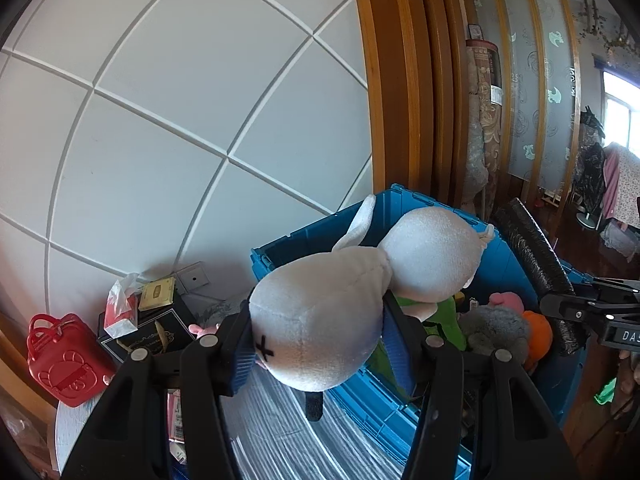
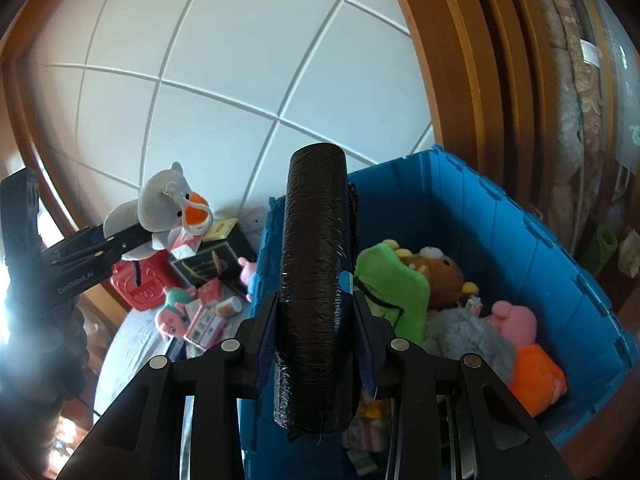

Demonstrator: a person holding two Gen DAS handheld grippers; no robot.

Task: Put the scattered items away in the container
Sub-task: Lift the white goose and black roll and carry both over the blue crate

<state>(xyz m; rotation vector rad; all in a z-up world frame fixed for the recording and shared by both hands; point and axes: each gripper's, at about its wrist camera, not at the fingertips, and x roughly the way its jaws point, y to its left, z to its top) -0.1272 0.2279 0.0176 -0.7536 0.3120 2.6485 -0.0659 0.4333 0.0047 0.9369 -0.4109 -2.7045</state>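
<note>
The open blue plastic storage crate [image 2: 520, 240] stands against a white panelled wall [image 1: 180, 100], with a wooden door frame [image 1: 400, 80] just beside its far corner. Its top is uncovered. Inside lie a green plush dinosaur [image 2: 394, 284], a brown plush bear [image 2: 444, 272], a grey furry toy [image 2: 468, 336] and a pink plush pig in an orange outfit [image 2: 528, 344]; part of the floor along the right-hand inner wall remains bare.

The left gripper [image 1: 316, 332] is clamped on a grey-white plush duck [image 1: 340, 304]. The fingers press its rounded body from both sides, and the head extends forward over the crate's near rim.

The right gripper [image 2: 316, 328] is closed on a black cylindrical roll wrapped in plastic film [image 2: 316, 280]. The roll stands roughly upright between the fingers, projecting above and below them, at the crate's left wall.

Outside the crate, on the pale striped surface [image 1: 272, 420], lie a red plastic bear-print case [image 1: 68, 360], a black box with gold print [image 1: 148, 332], a red-and-white tissue pack [image 1: 120, 308] and small pink packets [image 2: 206, 316].
</note>
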